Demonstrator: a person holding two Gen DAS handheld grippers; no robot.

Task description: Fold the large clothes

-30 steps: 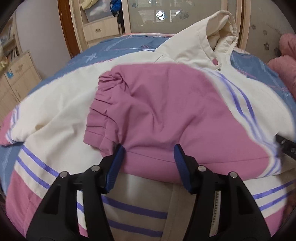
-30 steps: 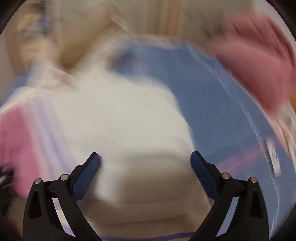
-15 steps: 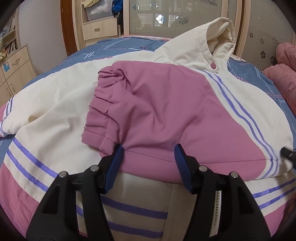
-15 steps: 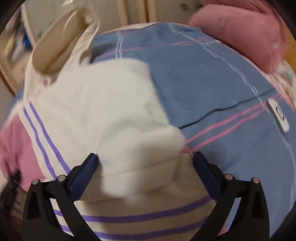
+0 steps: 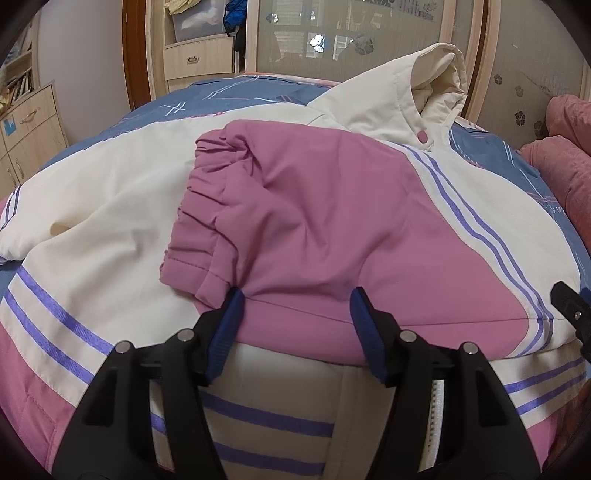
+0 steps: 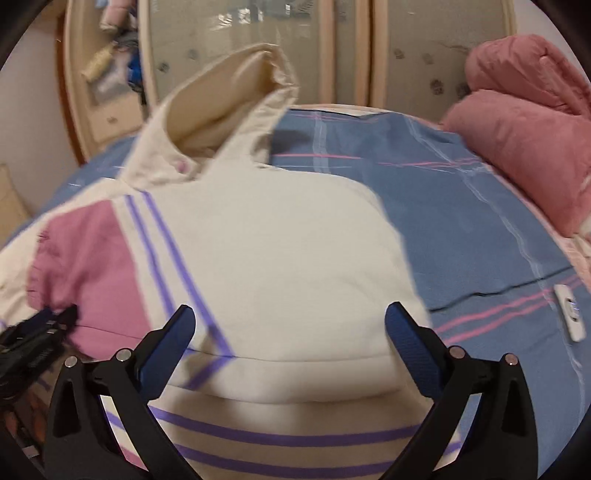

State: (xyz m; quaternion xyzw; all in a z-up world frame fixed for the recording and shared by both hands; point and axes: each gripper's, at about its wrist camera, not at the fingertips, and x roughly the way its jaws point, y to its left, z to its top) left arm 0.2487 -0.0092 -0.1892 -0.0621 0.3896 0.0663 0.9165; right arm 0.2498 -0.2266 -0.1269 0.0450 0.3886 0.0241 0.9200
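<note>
Jacket [image 5: 122, 206] sleeve [image 5: 332, 229] folded across, tongs apart

Bedroom: blue striped bedsheet [image 5: 236, 92], frosted-glass wardrobe doors [image 5: 354, 33], wooden drawer cabinet [image 5: 27, 122] left, pink quilt [image 6: 524, 140] right.

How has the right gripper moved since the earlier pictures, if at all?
Yes. The right gripper swung left: the pink quilt slid from centre-right to the right edge, and the hood came to centre.

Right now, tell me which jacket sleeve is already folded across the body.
The right-side sleeve, its pink cuff lying across the chest before the left gripper. The other sleeve trails outward, unfolded.
</note>
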